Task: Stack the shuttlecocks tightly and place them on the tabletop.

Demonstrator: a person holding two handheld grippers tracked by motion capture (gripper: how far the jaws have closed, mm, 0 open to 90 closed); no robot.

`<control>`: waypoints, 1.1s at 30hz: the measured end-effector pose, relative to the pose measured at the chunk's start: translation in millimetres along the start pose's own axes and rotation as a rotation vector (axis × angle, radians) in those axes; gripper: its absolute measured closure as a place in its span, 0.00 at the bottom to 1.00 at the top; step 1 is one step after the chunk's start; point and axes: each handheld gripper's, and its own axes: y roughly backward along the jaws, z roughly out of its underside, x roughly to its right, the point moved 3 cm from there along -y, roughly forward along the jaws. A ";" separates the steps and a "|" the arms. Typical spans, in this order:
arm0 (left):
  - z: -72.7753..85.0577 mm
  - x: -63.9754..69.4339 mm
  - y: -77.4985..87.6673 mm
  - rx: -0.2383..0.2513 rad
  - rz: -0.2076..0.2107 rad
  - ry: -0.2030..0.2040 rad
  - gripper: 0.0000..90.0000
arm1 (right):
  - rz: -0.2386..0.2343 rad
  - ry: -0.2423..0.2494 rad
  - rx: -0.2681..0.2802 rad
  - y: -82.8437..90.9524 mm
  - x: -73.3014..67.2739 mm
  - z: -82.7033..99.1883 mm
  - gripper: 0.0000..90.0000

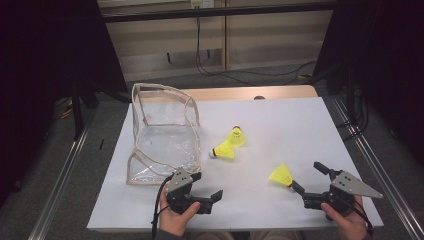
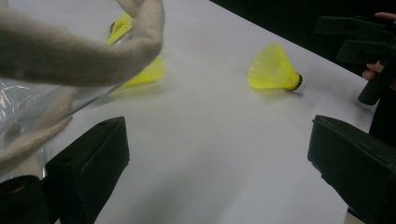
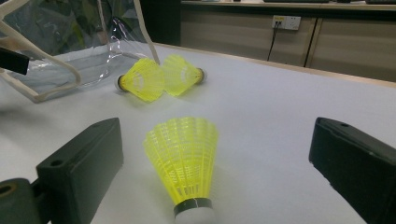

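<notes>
left claw [image 1: 209,186] – jaws apart, low | right claw [image 1: 310,177] – jaws apart, low

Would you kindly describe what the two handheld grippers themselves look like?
Both the left gripper and the right gripper are black with two blocky, flat-faced jaws. Each carries a grey three-cornered plate on top, longer and more pointed on the right one. A black cable trails from the left gripper.

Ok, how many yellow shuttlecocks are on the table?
3. One shuttlecock lies between the open right tongs, untouched. Two more lie touching mid-table, beside the clear bag. None visible inside it.
</notes>
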 end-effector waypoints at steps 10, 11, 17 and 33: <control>2.0 -8.9 6.6 -0.017 -0.011 0.001 0.06 | -0.002 0.002 -0.001 0.2 0.2 0.0 0.03; 2.4 -9.2 6.7 -0.020 -0.012 -0.001 0.06 | -0.002 0.002 -0.002 0.2 0.1 0.0 0.03; 2.9 -11.8 9.6 -0.019 -0.009 0.000 0.05 | -0.001 0.002 -0.007 0.4 -0.3 0.0 0.03; 4.2 -21.5 19.2 -0.019 -0.006 0.009 0.05 | -0.003 0.005 -0.008 0.7 -0.6 -0.2 0.03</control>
